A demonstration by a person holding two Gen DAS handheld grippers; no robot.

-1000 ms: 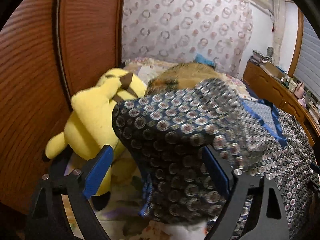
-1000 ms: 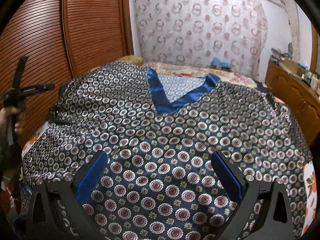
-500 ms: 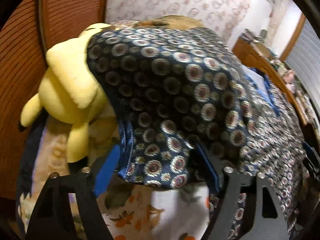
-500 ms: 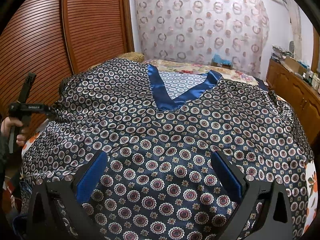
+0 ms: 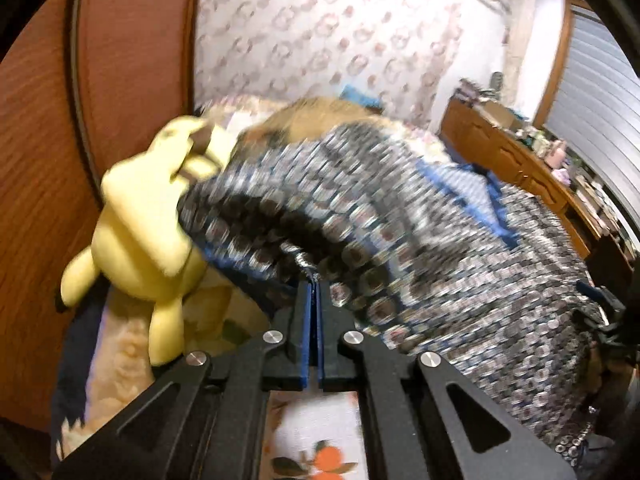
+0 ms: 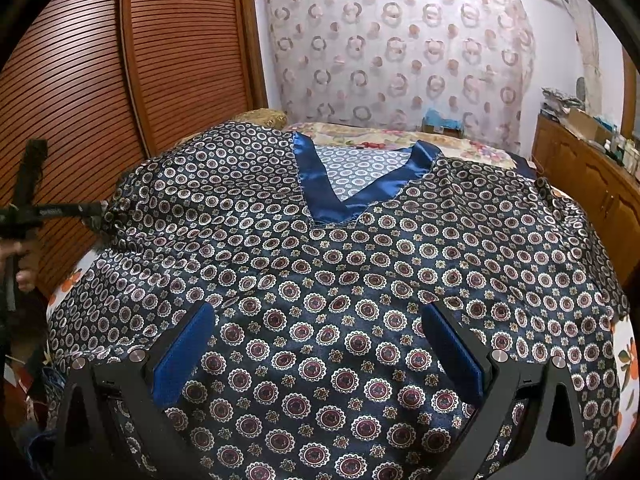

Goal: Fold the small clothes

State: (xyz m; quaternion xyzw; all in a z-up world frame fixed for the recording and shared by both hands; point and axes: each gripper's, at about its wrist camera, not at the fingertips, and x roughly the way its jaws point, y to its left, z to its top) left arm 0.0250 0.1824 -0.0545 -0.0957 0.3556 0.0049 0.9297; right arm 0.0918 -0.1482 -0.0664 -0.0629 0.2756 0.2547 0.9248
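Patterned shirt (image 6: 340, 280) edge is pinched by left hand-held gripper (image 5: 314, 284); right hand-held gripper (image 6: 320, 340) spread above it.

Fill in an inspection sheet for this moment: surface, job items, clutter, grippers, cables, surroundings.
Surface: bed with floral orange-print sheet, mostly covered.
Job's things: navy circle-patterned satin top with blue V-neck trim, spread front up; its left edge is bunched.
Clutter: yellow plush toy beside the top.
Grippers: left gripper shut on the top's edge; right gripper open above the hem area.
Cables: nothing seen.
Surroundings: wooden slatted wardrobe doors, ring-patterned curtain, cluttered wooden cabinet.
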